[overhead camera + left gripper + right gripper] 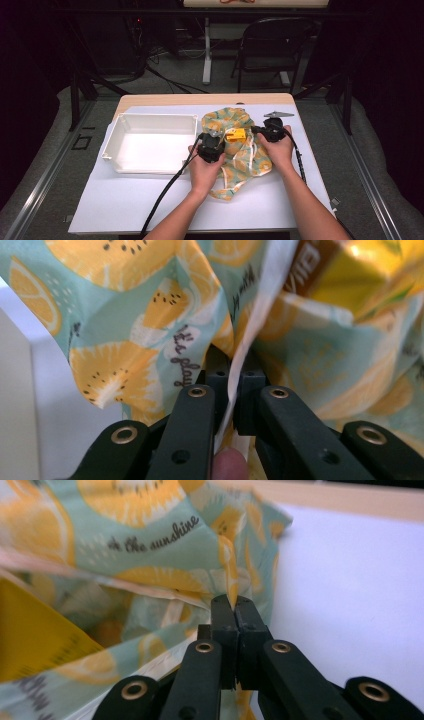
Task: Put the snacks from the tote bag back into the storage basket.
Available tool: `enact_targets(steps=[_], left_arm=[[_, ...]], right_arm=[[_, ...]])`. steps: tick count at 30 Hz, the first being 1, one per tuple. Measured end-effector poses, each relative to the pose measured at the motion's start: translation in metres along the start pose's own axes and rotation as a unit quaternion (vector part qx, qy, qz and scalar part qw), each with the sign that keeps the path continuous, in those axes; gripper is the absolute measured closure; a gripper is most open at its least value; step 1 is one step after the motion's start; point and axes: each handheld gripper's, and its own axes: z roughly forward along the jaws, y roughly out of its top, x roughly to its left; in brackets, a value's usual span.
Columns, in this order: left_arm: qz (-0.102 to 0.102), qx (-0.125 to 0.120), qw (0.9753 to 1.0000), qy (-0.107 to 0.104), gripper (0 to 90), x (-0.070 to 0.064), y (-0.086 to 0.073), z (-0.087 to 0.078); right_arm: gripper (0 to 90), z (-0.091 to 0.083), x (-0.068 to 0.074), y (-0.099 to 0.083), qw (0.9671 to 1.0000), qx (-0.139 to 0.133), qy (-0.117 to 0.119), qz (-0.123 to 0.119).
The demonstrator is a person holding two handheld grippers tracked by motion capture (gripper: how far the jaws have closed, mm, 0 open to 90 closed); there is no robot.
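A crumpled mint-green fabric bag printed with orange slices (239, 145) lies at the centre of the high view on the white-covered table (125, 200), with a yellow box (235, 134) showing at its mouth. The left gripper (210, 146) and right gripper (270, 131) each have their fingers pinching its edge. An empty white plastic bin (150, 142) sits just left of it

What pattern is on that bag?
Orange slices on pale teal, with script lettering; the bag shows best in the left gripper view.
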Motion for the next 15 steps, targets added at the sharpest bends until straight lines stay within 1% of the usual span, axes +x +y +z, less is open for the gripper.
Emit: enact_targets(steps=[1,2,4,5,6,7,8,9,10,11,12,13,14,15], left_arm=[[-0.001,-0.001,1.0,-0.001,87.6,0.0,-0.001,0.0],[-0.003,0.002,1.0,-0.002,87.6,0.0,-0.002,0.001],[-0.002,0.005,1.0,0.002,87.4,0.002,-0.004,0.003],[-0.002,0.004,1.0,0.003,87.4,0.002,-0.005,0.004],[-0.001,0.009,1.0,0.001,87.5,0.002,-0.006,0.005],[0.0,0.013,0.9999,-0.003,87.5,0.004,-0.007,0.005],[-0.004,0.016,0.9999,-0.007,87.5,0.004,-0.008,0.006],[-0.004,0.012,0.9999,-0.005,87.3,0.005,-0.009,0.007],[-0.009,0.014,0.9998,-0.011,87.2,0.006,-0.01,0.007],[-0.009,0.01,0.9998,-0.013,87.0,0.006,-0.011,0.006],[-0.009,0.009,0.9998,-0.013,86.7,0.007,-0.011,0.005],[-0.01,0.008,0.9998,-0.014,86.6,0.007,-0.011,0.005],[-0.012,0.005,0.9998,-0.017,86.3,0.007,-0.011,0.004],[-0.013,0.008,0.9997,-0.02,86.1,0.007,-0.01,0.002]], right_arm=[[89.5,0.003,0.0,-0.003,1.0,0.008,-0.001,-0.005],[89.5,0.005,0.0,-0.005,0.9998,0.015,-0.007,-0.01],[89.2,0.008,0.001,-0.009,0.9996,0.026,-0.009,-0.011],[88.7,0.008,0.001,-0.011,0.9995,0.027,-0.008,-0.011],[87.8,0.008,0.002,-0.012,0.9995,0.029,-0.011,-0.009],[85.4,0.007,0.003,-0.013,0.9996,0.025,-0.009,-0.006],[79.8,0.004,0.003,-0.013,0.9997,0.02,-0.011,-0.003],[72.9,0.0,0.003,-0.013,0.9998,0.012,-0.013,0.0],[67.0,-0.005,0.004,-0.013,0.9999,0.003,-0.013,0.008],[62.7,-0.011,0.004,-0.012,0.9999,-0.006,-0.01,0.011],[58.2,-0.018,0.005,-0.011,0.9996,-0.021,-0.008,0.017],[54.2,-0.027,0.006,-0.008,0.9994,-0.03,-0.009,0.015],[51.5,-0.035,0.008,-0.005,0.9988,-0.045,-0.01,0.017],[49.3,-0.045,0.011,-0.002,0.9982,-0.058,-0.006,0.015]])
